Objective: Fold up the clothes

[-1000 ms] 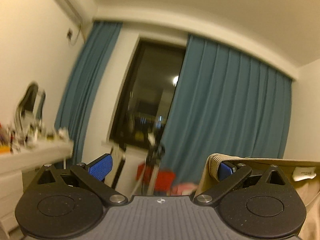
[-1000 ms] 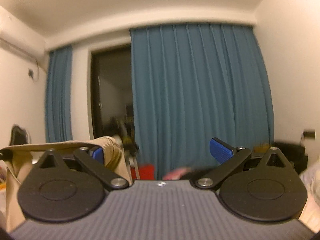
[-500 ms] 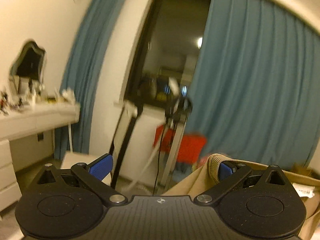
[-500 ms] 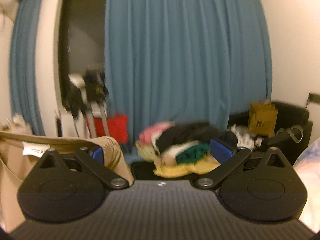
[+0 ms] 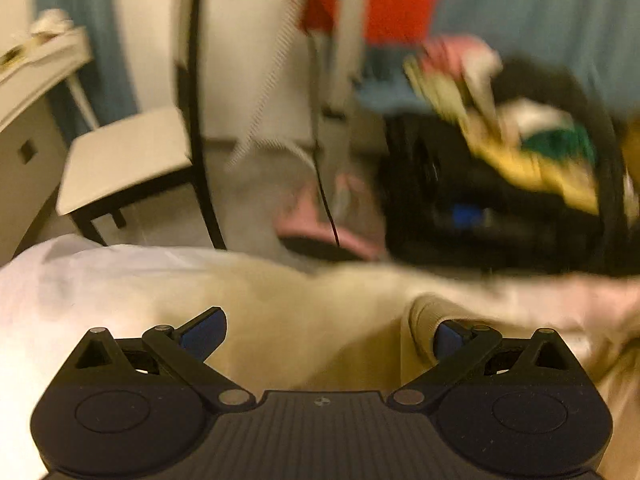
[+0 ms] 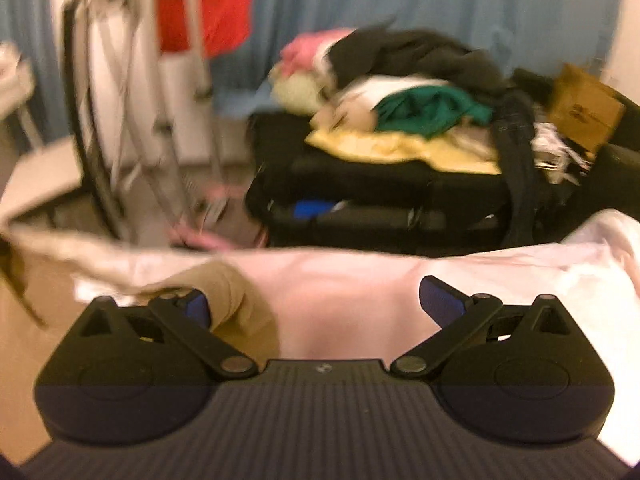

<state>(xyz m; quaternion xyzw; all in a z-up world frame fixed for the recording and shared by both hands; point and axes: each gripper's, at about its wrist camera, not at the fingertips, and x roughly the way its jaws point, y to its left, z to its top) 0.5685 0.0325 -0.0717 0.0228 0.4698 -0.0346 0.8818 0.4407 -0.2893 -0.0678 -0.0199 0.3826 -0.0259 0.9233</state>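
Observation:
A beige garment with a ribbed edge lies spread over the white bed sheet. In the left wrist view my left gripper is open, with the ribbed edge looped over its right finger. In the right wrist view the same beige garment hangs over the left finger of my right gripper, which is also open, above the pale sheet. The cloth stretches between the two grippers. Both views are blurred by motion.
Beyond the bed's edge stands a black suitcase piled with loose clothes, beside a brown paper bag. A white stool, a stand with a red item and pink slippers are on the floor.
Both grippers have swung down from facing the curtains to facing the bed. The beige garment, held up in the air before, now lies on the sheet.

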